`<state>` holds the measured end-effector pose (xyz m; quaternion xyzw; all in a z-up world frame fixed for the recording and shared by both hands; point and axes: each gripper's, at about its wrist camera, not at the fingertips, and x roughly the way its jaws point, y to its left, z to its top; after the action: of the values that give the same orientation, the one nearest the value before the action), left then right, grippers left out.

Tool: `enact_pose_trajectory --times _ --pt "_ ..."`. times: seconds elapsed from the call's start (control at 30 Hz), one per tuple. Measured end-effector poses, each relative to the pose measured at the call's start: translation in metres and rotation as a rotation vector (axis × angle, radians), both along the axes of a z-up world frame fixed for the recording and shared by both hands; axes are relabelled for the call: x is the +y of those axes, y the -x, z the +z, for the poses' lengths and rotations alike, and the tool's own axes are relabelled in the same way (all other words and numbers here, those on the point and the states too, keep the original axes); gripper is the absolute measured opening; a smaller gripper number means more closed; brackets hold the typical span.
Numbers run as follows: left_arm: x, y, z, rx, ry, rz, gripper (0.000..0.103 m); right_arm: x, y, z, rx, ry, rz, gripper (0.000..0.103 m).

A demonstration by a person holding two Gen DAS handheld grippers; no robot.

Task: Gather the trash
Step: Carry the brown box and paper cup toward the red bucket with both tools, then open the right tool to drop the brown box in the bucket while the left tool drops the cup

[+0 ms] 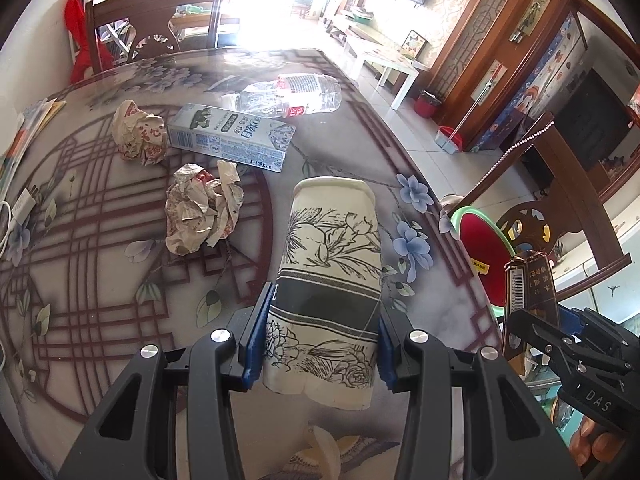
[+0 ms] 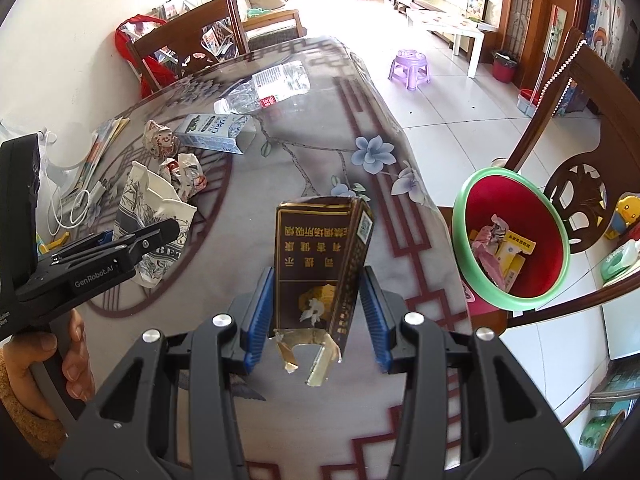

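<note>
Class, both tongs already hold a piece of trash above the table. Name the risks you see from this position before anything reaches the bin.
1. The right tongs hold the torn dark carton only by its lower part; it may twist or slip out.
2. The red bin stands off the table edge beside a chair, so a drop could miss it.
3. The left tongs squeeze a crumpled paper cup, which may buckle further.

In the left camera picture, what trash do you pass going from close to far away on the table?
Crushed paper cup in the left tool → nearer crumpled paper → milk carton → plastic bottle.
</note>
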<state>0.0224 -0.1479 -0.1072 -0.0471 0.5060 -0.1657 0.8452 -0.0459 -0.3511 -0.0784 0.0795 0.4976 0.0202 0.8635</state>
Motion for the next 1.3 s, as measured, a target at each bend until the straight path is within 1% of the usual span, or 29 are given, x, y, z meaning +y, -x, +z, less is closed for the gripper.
enact_pose_trajectory --times 0.23,0.5,0.67,0.93,1.07,1.2,1.27,1.3 --pt "-0.025 -0.001 -0.001 0.004 -0.012 -0.006 0.041 -0.023 -0.004 -0.003 0.006 -0.005 0.004 0.041" --pt "-0.062 -0.001 0.002 0.003 -0.005 -0.026 0.041 -0.064 -0.005 -0.004 0.009 0.001 -0.02 0.042" --pt "-0.088 -0.001 0.003 0.004 -0.004 -0.041 0.041 -0.102 -0.003 -0.005 0.012 0.01 -0.067 0.042" --pt "-0.133 -0.003 0.007 0.003 -0.023 -0.069 0.041 -0.18 -0.008 -0.014 0.022 0.04 -0.177 0.042" --pt "-0.164 -0.007 0.009 0.0 -0.036 -0.111 0.041 -0.215 -0.023 -0.022 0.03 0.066 -0.206 0.042" --pt "-0.195 -0.011 0.014 -0.003 -0.033 -0.165 0.041 -0.241 -0.036 -0.027 0.033 0.055 -0.216 0.043" --pt "-0.216 -0.012 0.018 -0.018 -0.041 -0.208 0.041 -0.251 -0.041 -0.03 0.034 0.055 -0.232 0.056" --pt "-0.224 -0.011 0.019 -0.022 -0.044 -0.224 0.041 -0.256 -0.041 -0.031 0.027 0.055 -0.243 0.07"
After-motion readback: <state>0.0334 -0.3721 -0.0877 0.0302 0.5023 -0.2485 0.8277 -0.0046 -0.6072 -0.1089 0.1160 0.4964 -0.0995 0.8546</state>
